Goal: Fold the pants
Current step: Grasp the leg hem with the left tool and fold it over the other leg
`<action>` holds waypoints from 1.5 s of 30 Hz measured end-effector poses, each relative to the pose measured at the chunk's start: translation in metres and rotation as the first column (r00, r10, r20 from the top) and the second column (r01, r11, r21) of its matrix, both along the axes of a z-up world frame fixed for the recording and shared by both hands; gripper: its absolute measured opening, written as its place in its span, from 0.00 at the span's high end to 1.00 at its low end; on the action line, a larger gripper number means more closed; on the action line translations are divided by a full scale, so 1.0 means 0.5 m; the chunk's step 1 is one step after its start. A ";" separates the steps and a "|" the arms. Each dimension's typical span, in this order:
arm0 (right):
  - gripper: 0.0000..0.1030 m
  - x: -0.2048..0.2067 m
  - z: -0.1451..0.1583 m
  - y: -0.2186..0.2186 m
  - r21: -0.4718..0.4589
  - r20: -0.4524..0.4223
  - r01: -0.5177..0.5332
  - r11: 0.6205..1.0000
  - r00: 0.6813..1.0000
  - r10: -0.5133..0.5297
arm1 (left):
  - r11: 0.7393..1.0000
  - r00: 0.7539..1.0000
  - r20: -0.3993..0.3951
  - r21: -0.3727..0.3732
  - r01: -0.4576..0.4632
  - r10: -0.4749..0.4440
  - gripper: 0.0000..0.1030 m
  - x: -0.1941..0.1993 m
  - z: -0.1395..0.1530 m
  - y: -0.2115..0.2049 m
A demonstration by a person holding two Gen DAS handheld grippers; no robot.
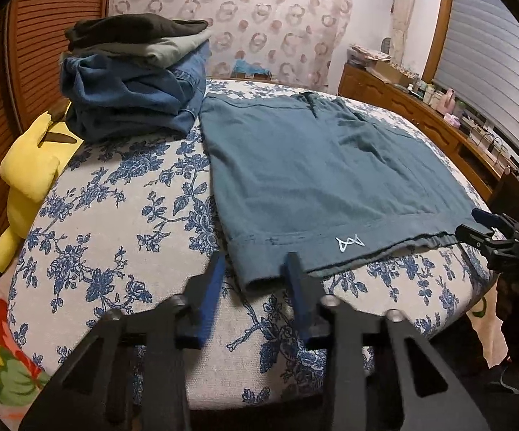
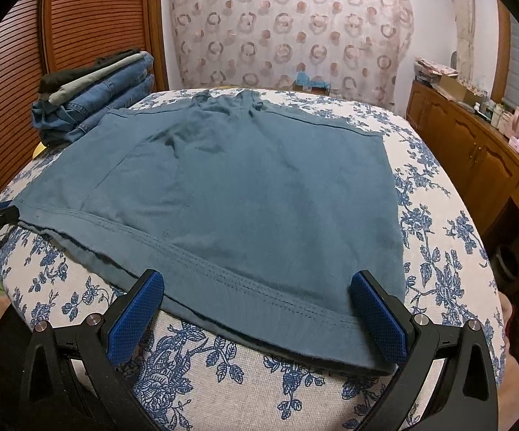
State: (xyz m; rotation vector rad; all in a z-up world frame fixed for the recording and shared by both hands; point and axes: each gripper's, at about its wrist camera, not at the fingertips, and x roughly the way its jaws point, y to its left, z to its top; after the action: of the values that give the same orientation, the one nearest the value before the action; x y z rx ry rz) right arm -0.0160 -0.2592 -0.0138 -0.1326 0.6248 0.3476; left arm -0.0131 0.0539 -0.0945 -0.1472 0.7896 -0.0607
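Teal-blue pants lie flat, folded in half, on a blue-flowered bed cover; a small white logo sits near the front hem. My left gripper is open, its blue pads straddling the pants' near left hem corner, holding nothing. My right gripper is wide open at the near hem of the pants, pads on either side of the right part of the hem, not closed on it. The right gripper also shows in the left wrist view at the pants' right corner.
A stack of folded jeans and dark clothes sits at the far left of the bed. A yellow plush toy lies at the left edge. A wooden cabinet with clutter runs along the right. A patterned curtain hangs behind.
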 end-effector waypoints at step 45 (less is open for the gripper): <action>0.00 0.054 0.040 -0.080 0.093 0.026 0.021 0.995 0.999 -0.024 | 0.915 0.900 0.184 -0.010 0.403 -0.395 0.93 0.183 0.208 -0.297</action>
State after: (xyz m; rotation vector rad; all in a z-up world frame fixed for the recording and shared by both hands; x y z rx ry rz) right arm 0.0108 -0.2990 0.0064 -0.0415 0.5818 0.3518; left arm 0.0784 -0.0947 0.0097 -0.0212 0.6285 -0.4774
